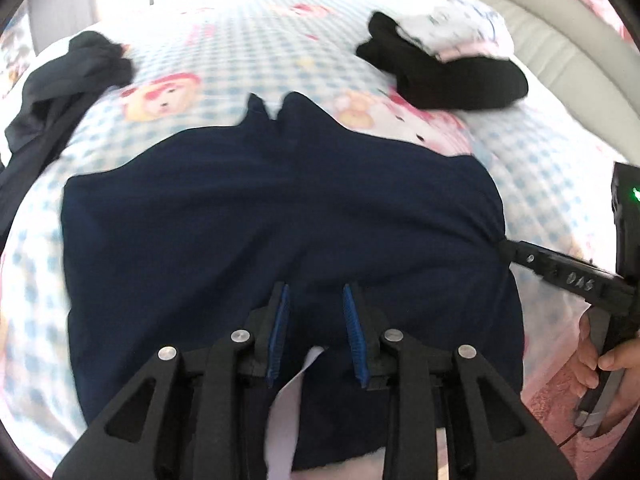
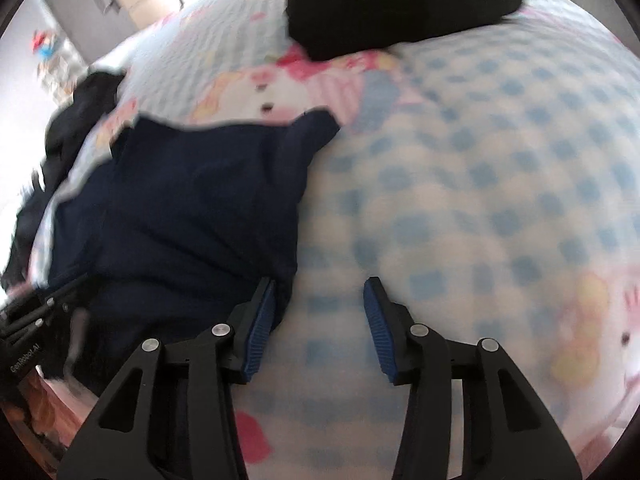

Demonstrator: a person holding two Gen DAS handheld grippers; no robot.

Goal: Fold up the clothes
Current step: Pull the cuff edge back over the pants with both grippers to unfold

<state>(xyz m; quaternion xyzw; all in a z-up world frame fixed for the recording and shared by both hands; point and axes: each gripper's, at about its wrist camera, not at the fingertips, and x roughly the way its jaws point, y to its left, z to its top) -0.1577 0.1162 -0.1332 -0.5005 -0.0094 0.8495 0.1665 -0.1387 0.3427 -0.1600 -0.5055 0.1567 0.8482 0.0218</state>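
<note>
A: Nearest the lens, left wrist view: left gripper (image 1: 316, 320), blue pads (image 1: 280, 332) parted, nothing pinched between them. Navy garment (image 1: 280, 208) lies beneath, spread on the checked bedsheet (image 1: 224, 48). A white strip, perhaps a lining or label, shows under the near hem; too blurred to say.

B: Right gripper (image 2: 320, 320)?

A: Jaws apart also. Its own view shows one pad just at the garment's right edge, the other over bare sheet. Not clamped. From the left view its tip meets the cloth edge where the fabric puckers.

B: So which step?

A: Judged: between folds. Garment is laid roughly flat, both tools positioned at the near and right edges, no grip made.

B: Next move needs?

A: Each gripper must close on an edge layer only, without catching the sheet, then lift and carry together so the fold lands square.

B: Other items?

A: Black pile (image 1: 448, 76) far right, dark clothes (image 1: 68, 76) far left, well apart.
</note>
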